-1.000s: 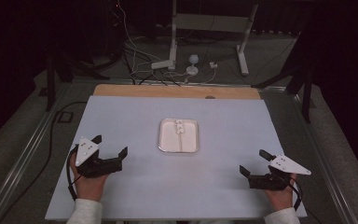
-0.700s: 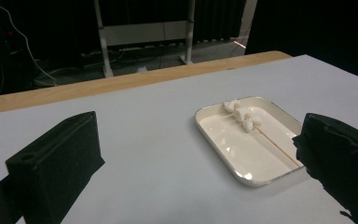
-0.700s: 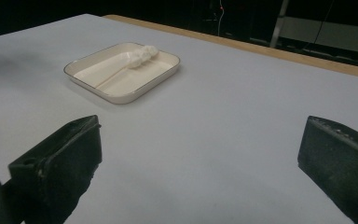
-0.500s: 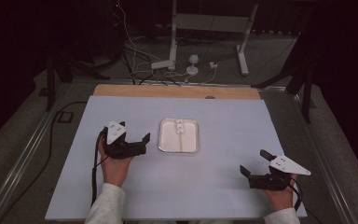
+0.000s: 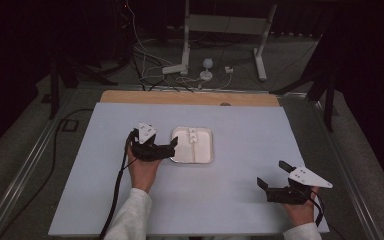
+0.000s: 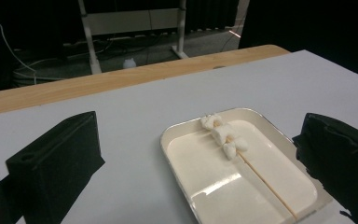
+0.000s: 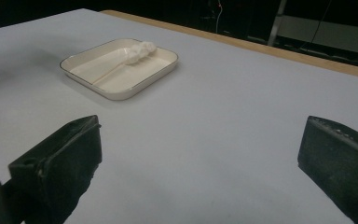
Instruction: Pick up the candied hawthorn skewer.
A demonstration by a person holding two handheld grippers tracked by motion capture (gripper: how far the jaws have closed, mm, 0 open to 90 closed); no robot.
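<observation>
We recorded the approach step of a pick from the tray. The flat pale grey table top (image 5: pixel 230 200) carried a shallow cream rectangular tray with a metallic rim (image 5: pixel 206 159), which lay directly ahead of the left gripper (image 5: pixel 174 145) and just beyond its jaw tips. In the left gripper view the tray (image 6: pixel 182 186) sat between the two black jaws, which stood wide apart and held nothing. A thin wooden skewer with three white marshmallow pieces (image 6: pixel 223 135) lay lengthwise in the tray, the threaded end farther from the jaws and the bare stick end nearer the right-hand jaw.

The right gripper (image 5: pixel 276 175) rested well apart from the tray, jaws spread and empty; in its view the tray (image 7: pixel 116 95) lay far ahead and left of the jaw line.

We judged that the next move called for advancing and lowering the left gripper, straddling the bare stick, and closing gently.
</observation>
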